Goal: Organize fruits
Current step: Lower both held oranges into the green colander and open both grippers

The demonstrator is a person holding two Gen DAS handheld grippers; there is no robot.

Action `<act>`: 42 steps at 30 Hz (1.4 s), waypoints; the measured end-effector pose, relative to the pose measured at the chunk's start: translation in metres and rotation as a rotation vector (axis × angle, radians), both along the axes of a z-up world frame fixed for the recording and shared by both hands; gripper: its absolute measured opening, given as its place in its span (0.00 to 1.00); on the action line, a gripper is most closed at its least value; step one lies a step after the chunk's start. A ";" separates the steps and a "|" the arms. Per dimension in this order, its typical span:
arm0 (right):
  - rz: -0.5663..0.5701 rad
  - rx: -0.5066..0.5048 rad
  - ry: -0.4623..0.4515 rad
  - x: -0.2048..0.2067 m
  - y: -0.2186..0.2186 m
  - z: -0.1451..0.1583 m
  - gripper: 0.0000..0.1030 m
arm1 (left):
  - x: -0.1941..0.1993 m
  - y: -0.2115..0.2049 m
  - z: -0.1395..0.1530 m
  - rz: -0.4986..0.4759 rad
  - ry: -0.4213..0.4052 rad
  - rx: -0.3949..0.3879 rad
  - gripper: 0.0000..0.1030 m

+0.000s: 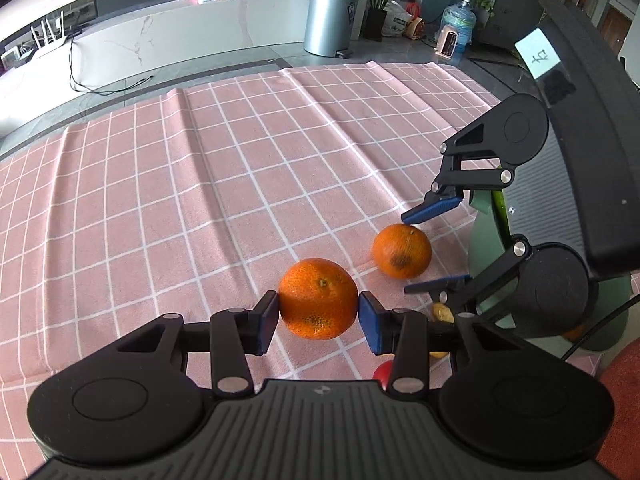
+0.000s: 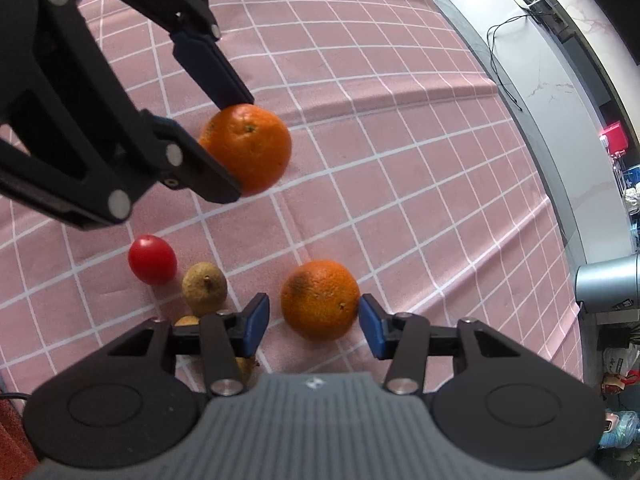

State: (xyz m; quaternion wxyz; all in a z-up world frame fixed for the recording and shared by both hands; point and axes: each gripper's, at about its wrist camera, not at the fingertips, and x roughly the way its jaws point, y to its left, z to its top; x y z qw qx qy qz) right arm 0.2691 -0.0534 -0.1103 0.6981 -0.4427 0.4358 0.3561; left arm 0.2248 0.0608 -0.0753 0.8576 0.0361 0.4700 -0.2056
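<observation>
My left gripper (image 1: 318, 317) is shut on an orange (image 1: 318, 298), both blue pads pressed to its sides; it also shows in the right wrist view (image 2: 248, 148), where the left gripper (image 2: 240, 148) holds it. A second orange with a dark spot (image 1: 401, 251) lies on the pink checked cloth (image 1: 200, 184). My right gripper (image 2: 313, 318) is open around this second orange (image 2: 320, 299), the right pad touching it, a gap on the left; it also shows in the left wrist view (image 1: 412, 254). A red tomato (image 2: 152, 259) and a small brownish fruit (image 2: 204, 288) lie to the left.
Two more small brownish fruits (image 2: 187, 321) sit partly hidden under my right gripper. A green container (image 1: 486, 232) stands at the cloth's right edge. Beyond the cloth are a grey bin (image 1: 330, 18) and a white counter (image 1: 160, 36).
</observation>
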 end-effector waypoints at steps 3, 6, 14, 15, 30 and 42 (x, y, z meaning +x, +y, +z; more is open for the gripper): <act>-0.012 -0.029 -0.027 0.001 0.003 -0.004 0.38 | -0.001 0.004 0.002 0.008 -0.006 -0.006 0.47; -0.033 -0.017 -0.029 -0.001 0.004 -0.001 0.37 | -0.002 0.006 0.006 0.017 -0.016 -0.024 0.47; -0.122 0.165 -0.076 -0.024 -0.011 0.048 0.36 | -0.013 0.004 0.016 0.012 -0.044 -0.055 0.47; -0.150 0.202 -0.080 -0.028 -0.017 0.058 0.36 | -0.015 0.002 0.019 0.006 -0.048 -0.062 0.47; -0.492 0.474 -0.160 -0.108 -0.159 0.106 0.36 | -0.056 -0.090 0.059 -0.211 -0.063 -0.129 0.47; -0.707 0.599 -0.130 -0.092 -0.199 0.051 0.37 | -0.049 -0.157 0.033 -0.273 -0.010 0.164 0.47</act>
